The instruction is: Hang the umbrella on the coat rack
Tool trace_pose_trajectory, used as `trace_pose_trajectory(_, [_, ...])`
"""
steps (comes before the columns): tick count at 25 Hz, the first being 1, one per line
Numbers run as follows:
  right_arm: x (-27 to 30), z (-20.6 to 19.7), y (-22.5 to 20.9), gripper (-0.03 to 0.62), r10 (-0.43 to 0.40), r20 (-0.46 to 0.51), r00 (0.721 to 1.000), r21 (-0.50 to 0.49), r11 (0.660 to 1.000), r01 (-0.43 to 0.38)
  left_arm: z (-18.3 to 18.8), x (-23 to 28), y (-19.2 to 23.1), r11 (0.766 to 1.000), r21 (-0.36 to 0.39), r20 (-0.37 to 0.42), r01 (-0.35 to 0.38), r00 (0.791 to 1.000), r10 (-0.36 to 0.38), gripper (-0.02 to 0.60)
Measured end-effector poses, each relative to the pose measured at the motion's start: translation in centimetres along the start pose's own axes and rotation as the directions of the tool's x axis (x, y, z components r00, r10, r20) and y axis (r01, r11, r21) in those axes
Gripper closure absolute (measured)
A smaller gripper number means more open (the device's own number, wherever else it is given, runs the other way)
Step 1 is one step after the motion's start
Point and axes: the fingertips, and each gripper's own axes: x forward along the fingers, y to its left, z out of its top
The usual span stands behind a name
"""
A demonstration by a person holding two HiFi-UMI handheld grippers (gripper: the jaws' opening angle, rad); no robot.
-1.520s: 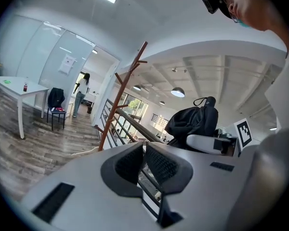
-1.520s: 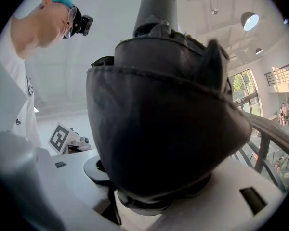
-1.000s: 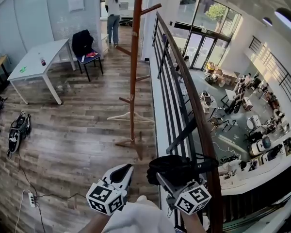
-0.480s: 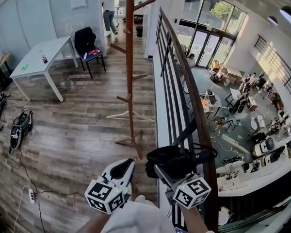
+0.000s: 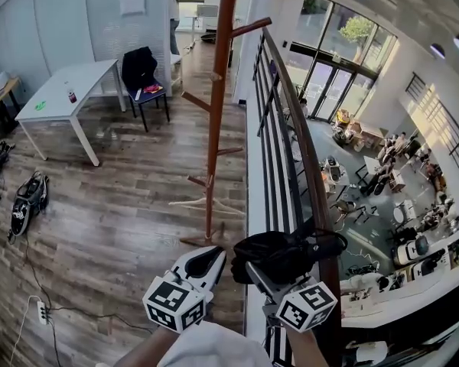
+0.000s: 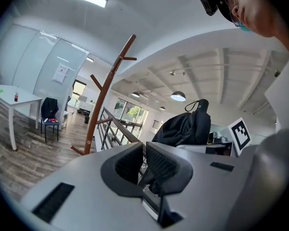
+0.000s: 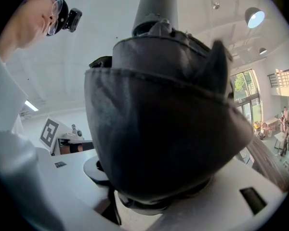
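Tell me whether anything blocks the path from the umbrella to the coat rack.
Nothing visible does. The umbrella, clamped in the right gripper, faces the coat rack across bare wood floor; the railing runs off to the right, beside that path.

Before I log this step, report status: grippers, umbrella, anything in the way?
Left gripper empty, jaws nearly together. Right gripper shut on folded black umbrella. Not yet hung; wooden coat rack stands ahead, nothing between, railing alongside right.
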Motion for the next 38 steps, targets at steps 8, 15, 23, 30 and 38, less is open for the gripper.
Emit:
trace_pose_trajectory(8, [7.4,4.9,-1.3,0.276,-0.002,-0.003,1.000,-0.020,1.000,0.002,4.7,3.9,5.9,0.999,0.016,-0.019,0.040,0.999,-0.040,0.545])
trace_pose_trajectory(15, [12.1,8.1,-2.5,0.276,-0.031,-0.011,0.999,-0.054,0.998,0.030,7.7,6.8,9.6,0.995,0.046,-0.036,0.087,0.996,-0.086,0.545])
trace_pose_trajectory(23, [15.1,11.0,-3.9,0.276,-0.044,-0.018,0.999,-0.084,0.996,0.043,10.4,9.7,12.3,0.991,0.079,-0.077,0.106,0.992,-0.100,0.545])
trace_pose_trajectory(30, [14.9,11.8,-4.9,0.276,-0.026,-0.067,0.997,-0.121,0.993,0.018,11.5,10.3,12.6,0.995,0.076,-0.056,0.066,0.997,-0.062,0.545])
trace_pose_trajectory(38, [15.4,13.7,-5.1,0.276,0.049,-0.116,0.992,-0.106,0.993,-0.061,12.7,10.7,12.1,0.997,0.046,-0.050,0.060,0.997,-0.058,0.545])
